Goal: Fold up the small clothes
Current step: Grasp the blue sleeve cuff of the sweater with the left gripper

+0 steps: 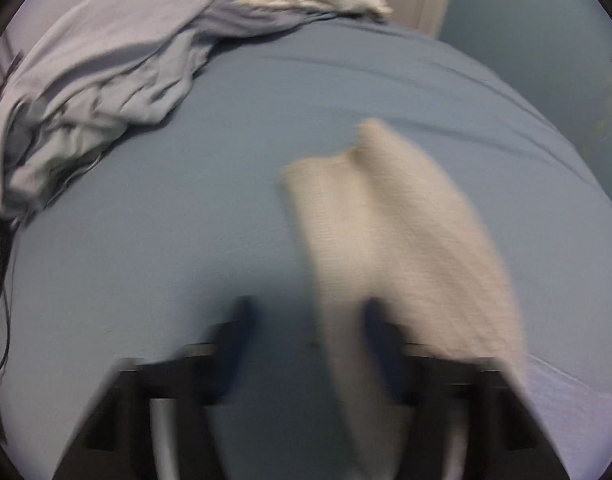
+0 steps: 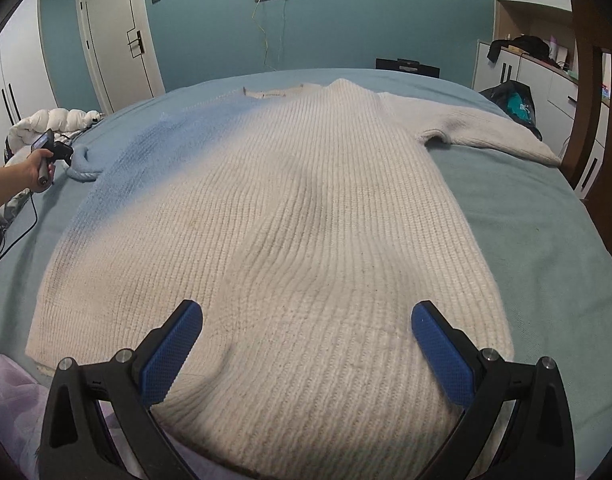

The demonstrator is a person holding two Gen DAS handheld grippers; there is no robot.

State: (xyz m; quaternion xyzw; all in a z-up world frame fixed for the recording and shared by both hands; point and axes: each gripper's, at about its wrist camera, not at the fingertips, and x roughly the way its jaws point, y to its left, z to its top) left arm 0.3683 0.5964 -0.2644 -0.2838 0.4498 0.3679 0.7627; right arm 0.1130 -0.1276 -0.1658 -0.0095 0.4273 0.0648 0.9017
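Observation:
A cream ribbed knit sweater (image 2: 289, 216) lies flat on the blue bed sheet (image 2: 538, 232), hem nearest me, one sleeve (image 2: 490, 132) spread to the right. My right gripper (image 2: 306, 344) is open just above the hem, its blue pads (image 2: 169, 356) apart over the knit. The left wrist view is blurred by motion. There my left gripper (image 1: 306, 320) is open, and the sweater's other sleeve (image 1: 398, 240) lies on the sheet, running past its right finger (image 1: 380, 332). The left gripper held in a hand (image 2: 51, 156) shows far left in the right wrist view, by the left sleeve cuff (image 2: 83, 166).
A heap of pale blue and white bedding (image 1: 105, 80) lies at the far left of the bed. A white duvet (image 2: 53, 120) bunches at the bed's edge. A door (image 2: 113, 40), cabinets (image 2: 546, 80) and a wooden post (image 2: 586, 80) stand around the bed.

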